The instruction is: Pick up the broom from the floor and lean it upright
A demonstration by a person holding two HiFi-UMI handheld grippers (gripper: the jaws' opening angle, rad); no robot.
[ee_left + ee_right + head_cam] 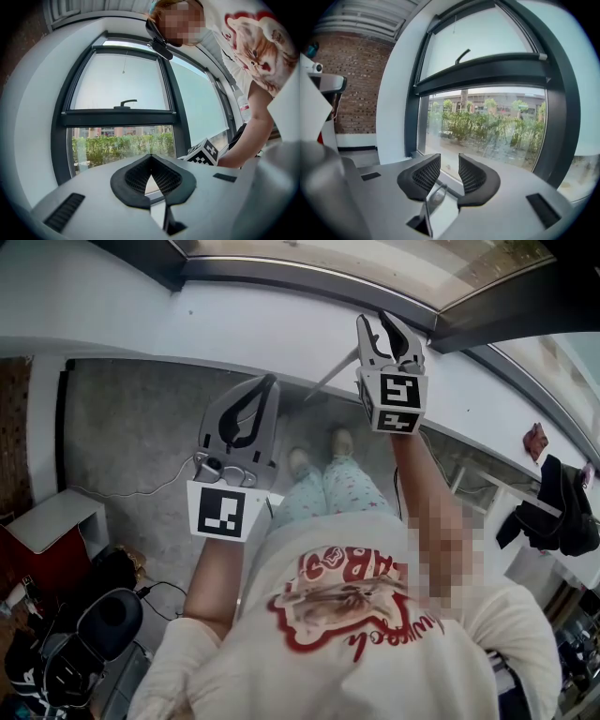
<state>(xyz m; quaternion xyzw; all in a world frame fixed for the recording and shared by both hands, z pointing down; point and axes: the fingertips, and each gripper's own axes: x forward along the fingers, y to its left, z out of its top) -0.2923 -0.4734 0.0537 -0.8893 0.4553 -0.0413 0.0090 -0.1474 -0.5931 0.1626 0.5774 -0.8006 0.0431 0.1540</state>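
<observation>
Lit softly by daylight through the window (124, 79), upper panes washed pale. Strongly bent by fisheye, vignetted black at corners in both gripper views. Dimmer away from the window, head view's lower left near black.

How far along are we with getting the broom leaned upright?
Looks nearly done: the broom handle slants up against the white wall. Right tool is open, the handle loose between its jaws; left tool is shut, empty. Left: draw the right tool clear.

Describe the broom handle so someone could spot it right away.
Start at the white ledge under the big window. The right tool is held up before it. The broom handle is the thin pale pole slanting down-left from that tool, the only slender rod there.
</observation>
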